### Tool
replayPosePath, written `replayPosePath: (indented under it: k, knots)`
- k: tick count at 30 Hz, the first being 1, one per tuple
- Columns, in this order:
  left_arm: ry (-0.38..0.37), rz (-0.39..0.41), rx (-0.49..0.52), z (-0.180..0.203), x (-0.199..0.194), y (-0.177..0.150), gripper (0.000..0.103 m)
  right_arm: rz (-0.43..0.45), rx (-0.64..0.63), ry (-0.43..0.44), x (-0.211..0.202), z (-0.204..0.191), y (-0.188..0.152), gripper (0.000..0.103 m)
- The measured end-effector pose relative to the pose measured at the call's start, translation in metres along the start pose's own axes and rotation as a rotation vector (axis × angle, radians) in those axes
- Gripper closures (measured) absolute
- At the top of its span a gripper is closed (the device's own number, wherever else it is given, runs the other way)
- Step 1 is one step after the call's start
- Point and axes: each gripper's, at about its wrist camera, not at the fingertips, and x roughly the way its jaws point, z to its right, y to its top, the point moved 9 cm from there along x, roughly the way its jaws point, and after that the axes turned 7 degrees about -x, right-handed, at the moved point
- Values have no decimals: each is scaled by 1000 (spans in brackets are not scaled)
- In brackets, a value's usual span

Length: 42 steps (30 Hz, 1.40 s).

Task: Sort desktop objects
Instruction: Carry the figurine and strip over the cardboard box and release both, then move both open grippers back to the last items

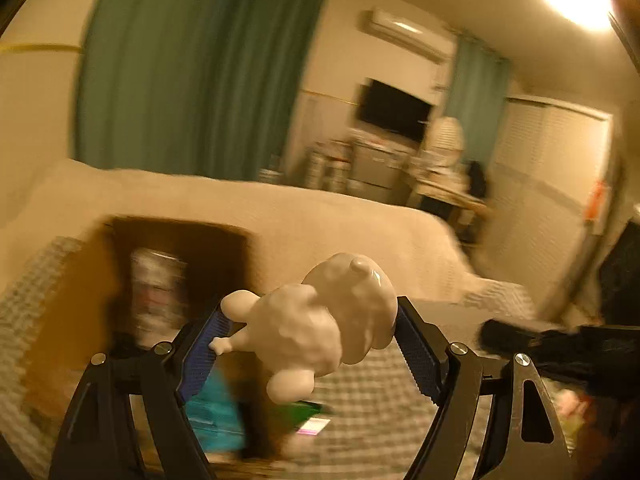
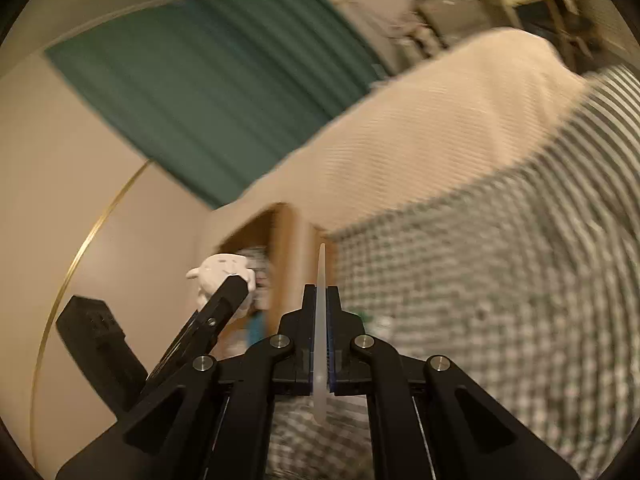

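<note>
Glossy white figurine tilted sideways, pinched aloft between blue pads; thin translucent white strip standing on edge, clamped.

A worktop covered with a small grey-and-white checked cloth carries everything. On its far left part stands a brown open-fronted box, its inside dark, with blurred items in it that cannot be made out. On the cloth just in front of the box lie a teal item, a green flat item and a white-and-pink card, close together. Motion blur hides finer detail.
</note>
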Motion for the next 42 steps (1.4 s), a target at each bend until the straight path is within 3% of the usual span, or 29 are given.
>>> replayPosePath:
  k: [4, 9, 11, 12, 13, 15, 23, 28, 35, 41, 42]
  knots:
    - [230, -23, -38, -83, 5, 9, 21, -63, -100, 55, 56, -55, 4, 100]
    - [311, -128, -98, -140, 30, -11, 20, -169, -214, 19, 122, -89, -11, 100]
    - [330, -154, -124, -149, 36, -18, 15, -184, -250, -24, 134, -92, -14, 99]
    - [336, -167, -128, -152, 37, -24, 12, -177, -266, -46, 135, -91, -13, 90]
    - [344, -176, -124, -152, 38, -26, 6, -165, -270, -51, 132, -91, -11, 71]
    - [354, -177, -106, -149, 38, -26, 5, -128, -272, -50, 124, -87, -5, 43]
    - [288, -149, -37, -114, 35, -18, 0, 6, -297, -225, 69, -33, 8, 43]
    - [239, -159, -14, -84, 40, -27, 0, -100, -251, -309, 83, 24, -36, 43]
    - [185, -144, 23, -49, 49, -39, 0, -229, -229, -283, 134, 43, -86, 45]
    - [181, -159, 34, -43, 56, -45, 0, -294, -195, -269, 170, 55, -105, 59]
    - [182, -160, 32, -44, 57, -45, 0, -308, -182, -262, 176, 58, -108, 66]
